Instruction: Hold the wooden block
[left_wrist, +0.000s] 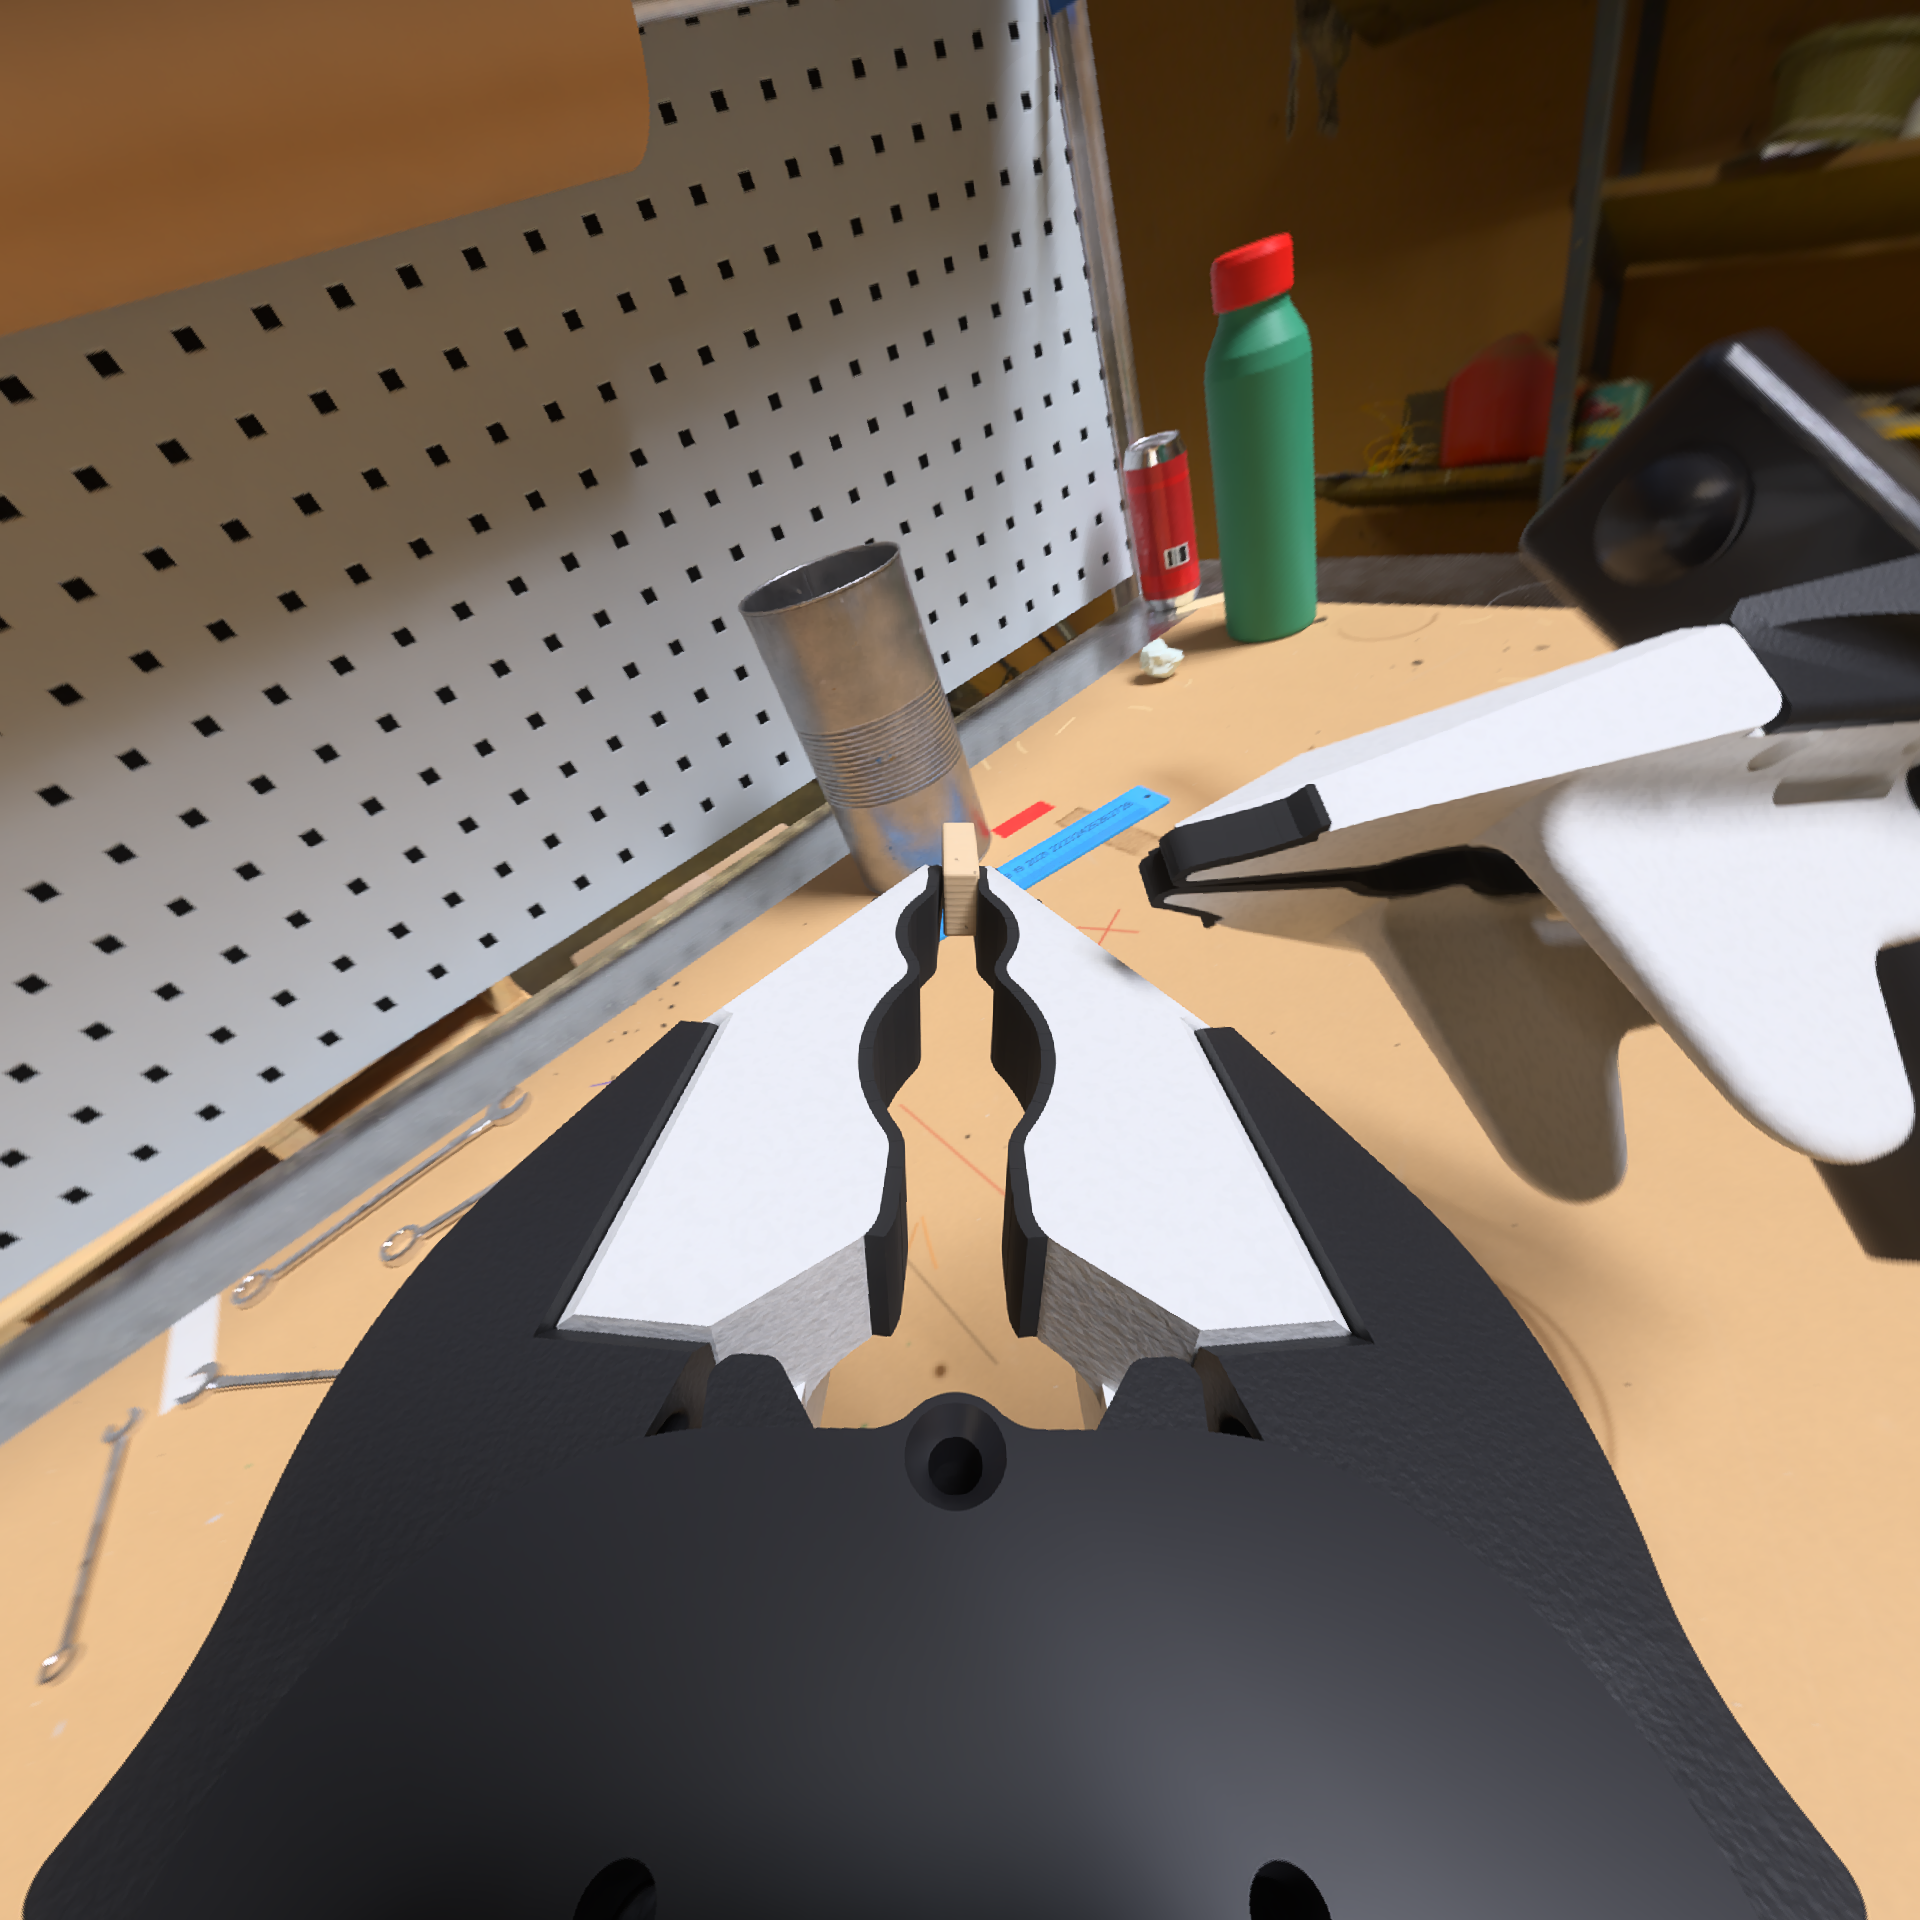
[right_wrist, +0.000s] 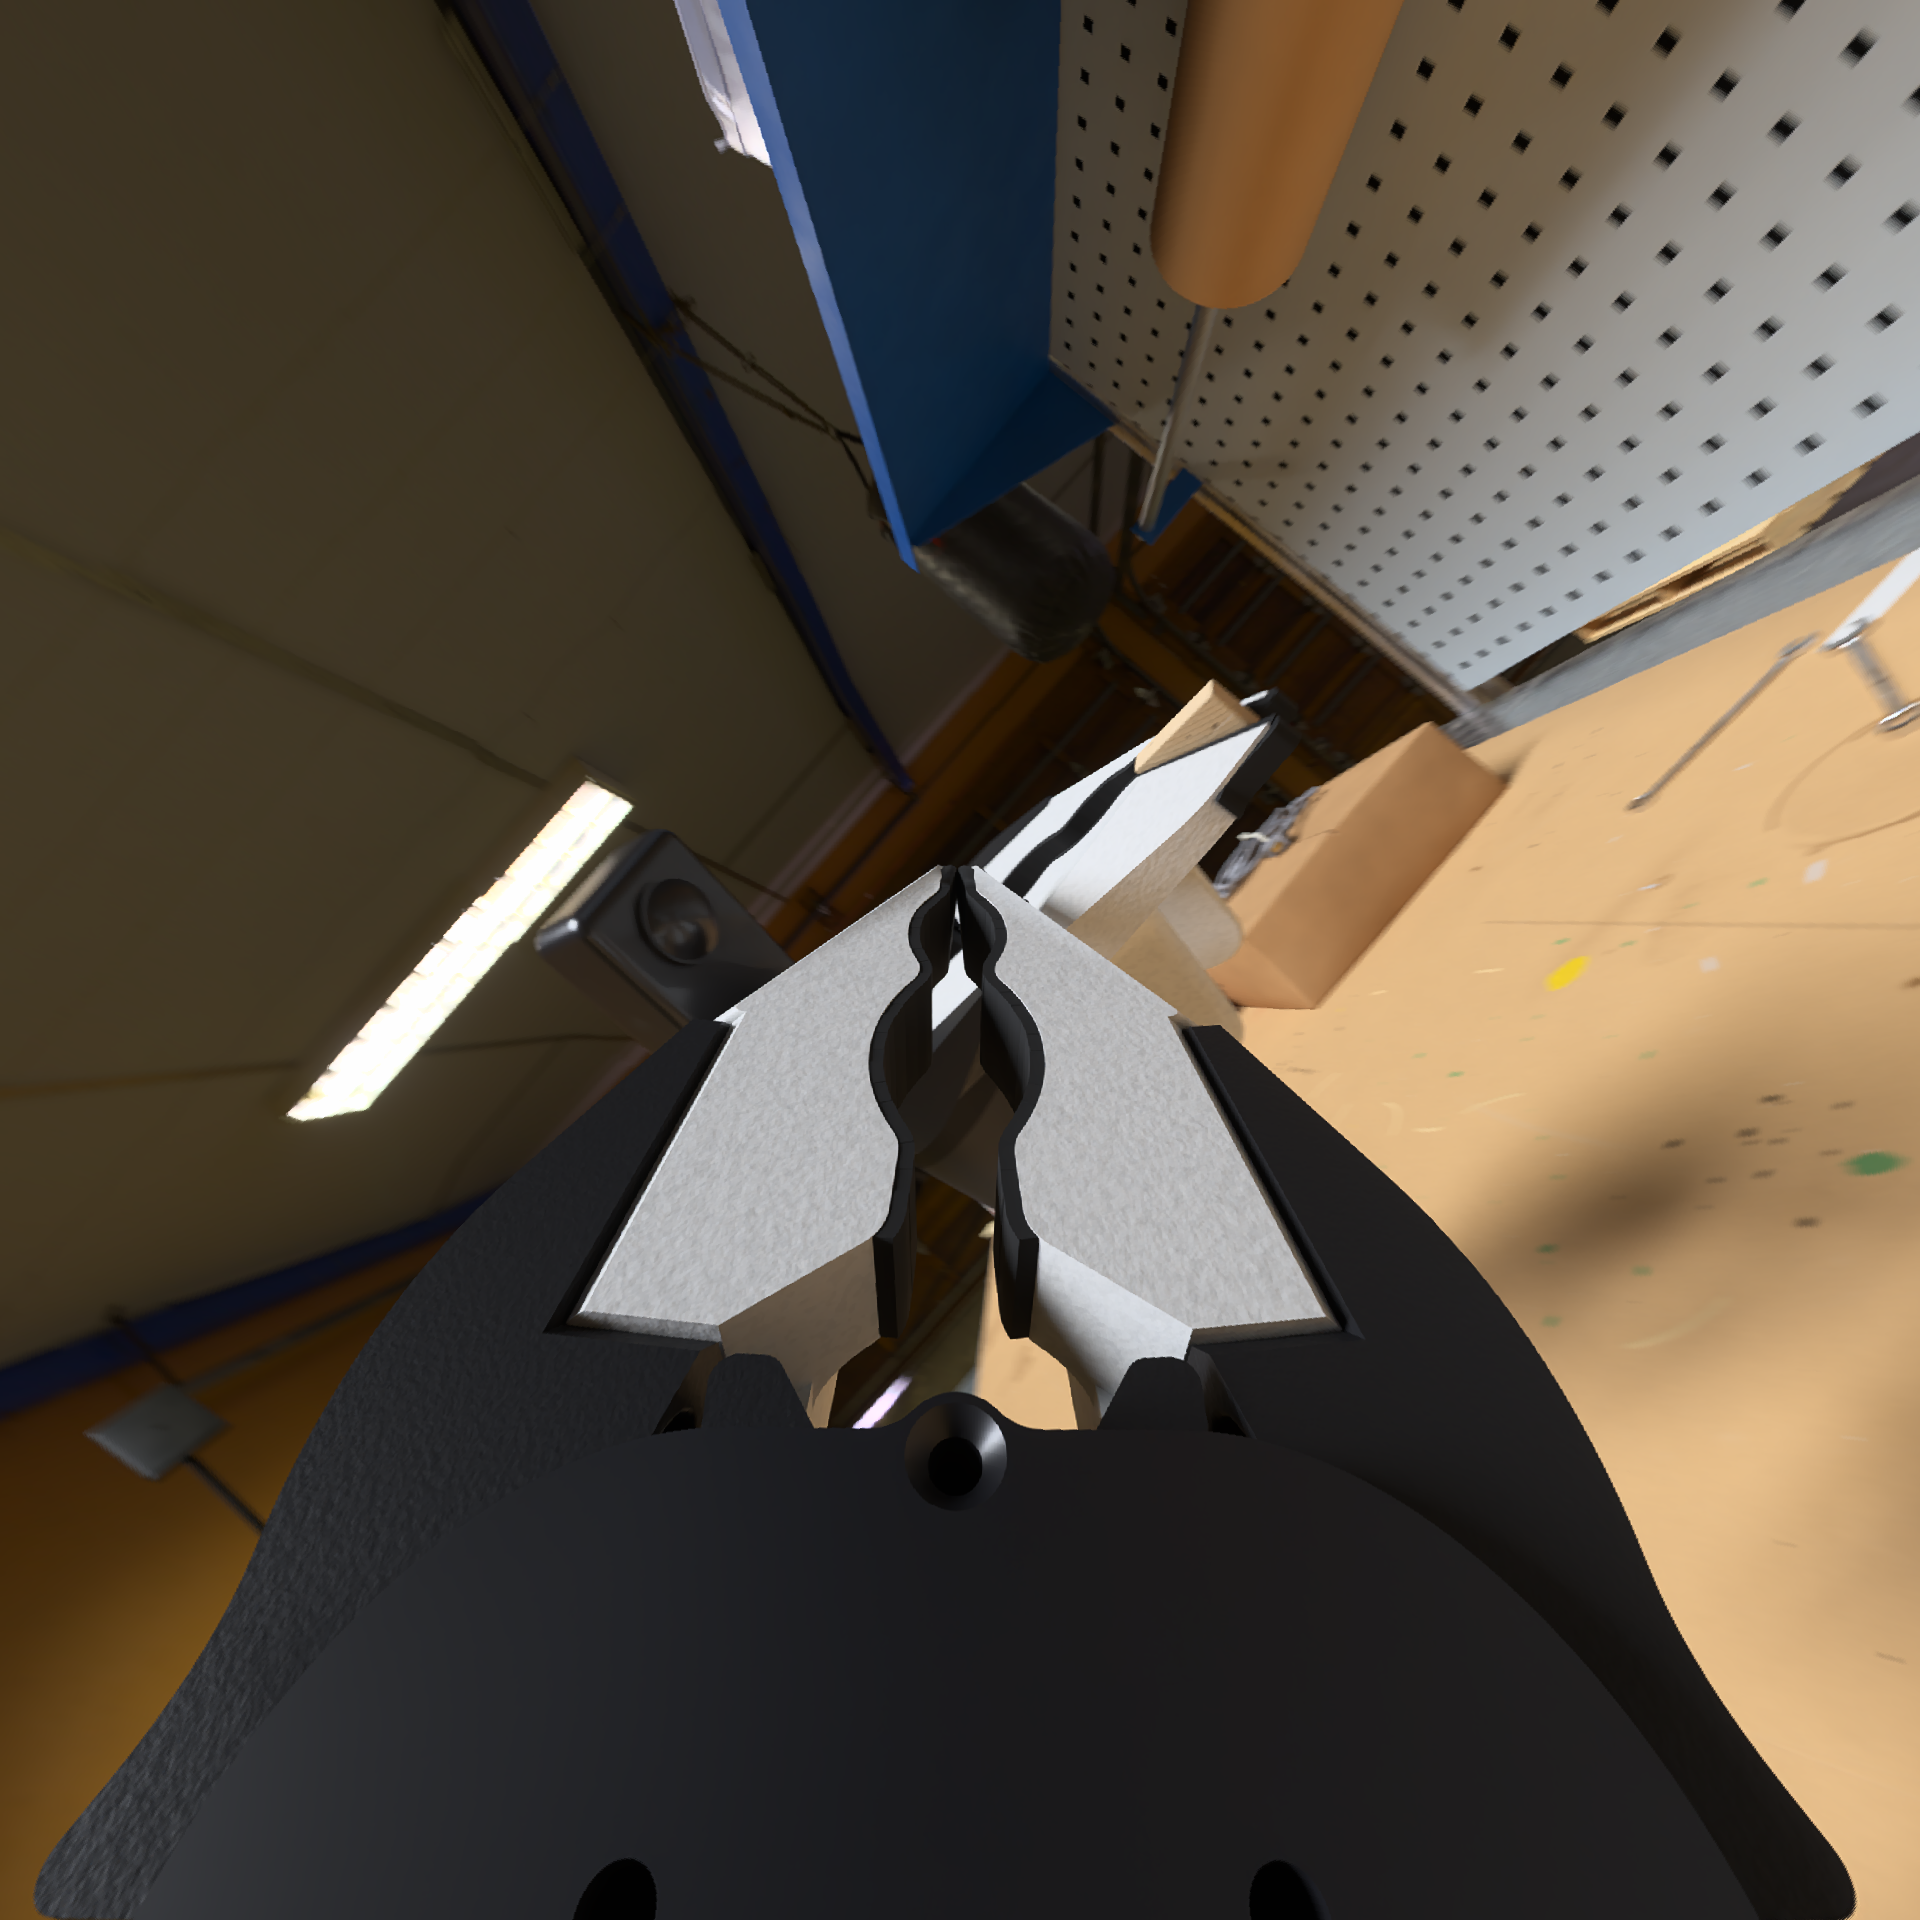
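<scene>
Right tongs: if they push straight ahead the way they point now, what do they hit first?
Probably the left tongs, which lie just past the shut tips of the right tongs and grip the wooden block. Depth is unclear; they might pass alongside.

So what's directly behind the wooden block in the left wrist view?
Behind the wooden block, pinched at the left gripper tips, stands the metal cup; a blue ruler lies beside it. The block and fingertips hide the ruler's near end.
</scene>
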